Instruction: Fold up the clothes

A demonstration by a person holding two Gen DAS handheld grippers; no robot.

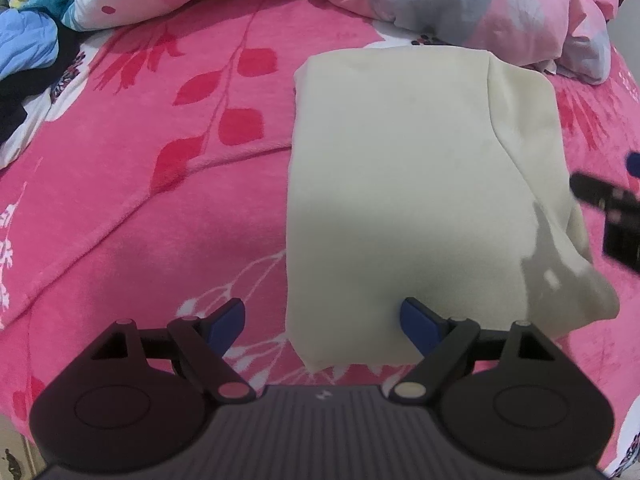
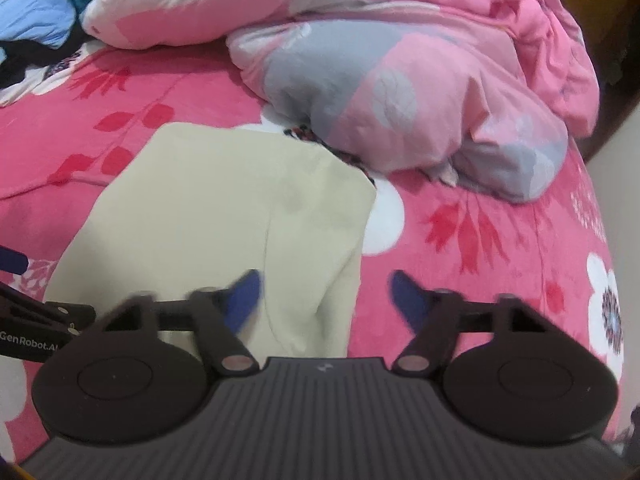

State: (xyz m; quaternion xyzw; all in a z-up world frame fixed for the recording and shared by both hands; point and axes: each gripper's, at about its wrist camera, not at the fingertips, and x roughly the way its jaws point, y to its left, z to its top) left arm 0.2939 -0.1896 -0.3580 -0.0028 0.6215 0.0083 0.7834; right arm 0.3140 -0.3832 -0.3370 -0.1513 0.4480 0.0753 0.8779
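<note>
Lying flat on bed, cream garment sits folded into rough rectangle on pink fleece blanket with red leaf and white flower print. Your left gripper hovers over its near edge, jaws wide, nothing between pads. Your right gripper hangs over its right side fold, jaws partly apart, blurred, gripping nothing. Bunched pink-and-grey quilt lies just beyond garment. Blue and black clothes piled far left. Pale wall at right.
</note>
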